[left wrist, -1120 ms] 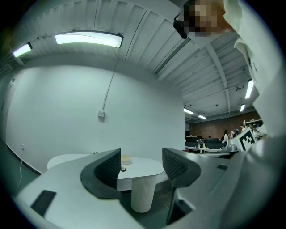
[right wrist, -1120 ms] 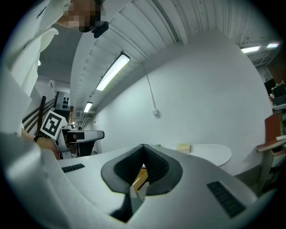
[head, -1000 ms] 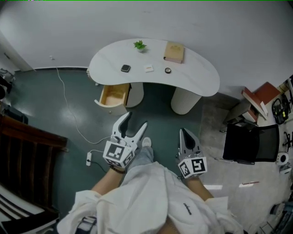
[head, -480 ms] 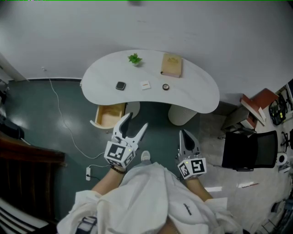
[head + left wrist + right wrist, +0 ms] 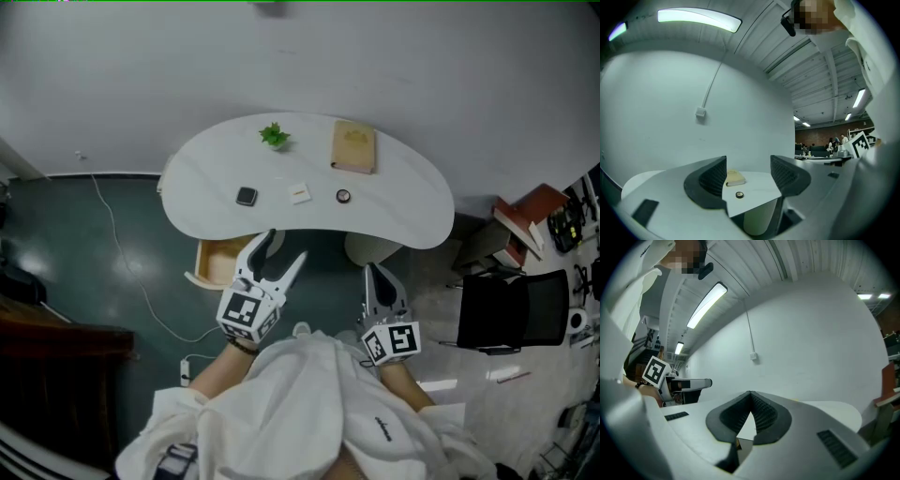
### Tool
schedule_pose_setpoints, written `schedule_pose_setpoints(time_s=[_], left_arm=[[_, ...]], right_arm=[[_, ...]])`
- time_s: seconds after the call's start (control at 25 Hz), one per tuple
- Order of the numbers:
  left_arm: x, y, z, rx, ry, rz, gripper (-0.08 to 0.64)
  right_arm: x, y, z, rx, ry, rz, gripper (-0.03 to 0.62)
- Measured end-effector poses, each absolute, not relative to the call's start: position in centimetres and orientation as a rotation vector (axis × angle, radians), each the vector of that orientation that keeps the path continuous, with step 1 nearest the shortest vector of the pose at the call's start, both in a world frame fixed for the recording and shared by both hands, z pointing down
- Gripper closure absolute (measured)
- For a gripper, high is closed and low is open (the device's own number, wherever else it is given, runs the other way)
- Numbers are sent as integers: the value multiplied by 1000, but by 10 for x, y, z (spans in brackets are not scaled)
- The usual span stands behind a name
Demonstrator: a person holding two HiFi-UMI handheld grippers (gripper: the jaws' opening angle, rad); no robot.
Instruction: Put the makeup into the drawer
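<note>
Left claw (image 5: 284,246) ribbed pads (image 5: 715,176) apart; right claw (image 5: 375,272) closed; kidney-shaped white table (image 5: 403,202).

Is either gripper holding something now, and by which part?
Nothing is held. The left gripper is open and empty; the right gripper is shut with nothing between its jaws.

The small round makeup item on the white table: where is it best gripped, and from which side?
Grip the round item across its rim, from above with the open left tool. It looks low and flat, lying apart from the white piece, so both sides seem free.
</note>
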State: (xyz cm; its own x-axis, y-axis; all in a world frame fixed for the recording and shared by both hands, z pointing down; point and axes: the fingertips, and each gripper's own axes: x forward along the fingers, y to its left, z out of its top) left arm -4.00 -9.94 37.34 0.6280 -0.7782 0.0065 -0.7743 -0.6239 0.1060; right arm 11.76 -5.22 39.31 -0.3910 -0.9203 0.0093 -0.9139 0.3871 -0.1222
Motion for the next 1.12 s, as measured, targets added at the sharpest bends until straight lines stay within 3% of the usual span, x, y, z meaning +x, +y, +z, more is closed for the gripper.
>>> schedule_pose_setpoints(time_s=[1.12], left_arm=[[12, -294, 430, 2590, -1431, 149, 258]], right_arm=[[135, -270, 435, -1474, 2760, -288, 575]])
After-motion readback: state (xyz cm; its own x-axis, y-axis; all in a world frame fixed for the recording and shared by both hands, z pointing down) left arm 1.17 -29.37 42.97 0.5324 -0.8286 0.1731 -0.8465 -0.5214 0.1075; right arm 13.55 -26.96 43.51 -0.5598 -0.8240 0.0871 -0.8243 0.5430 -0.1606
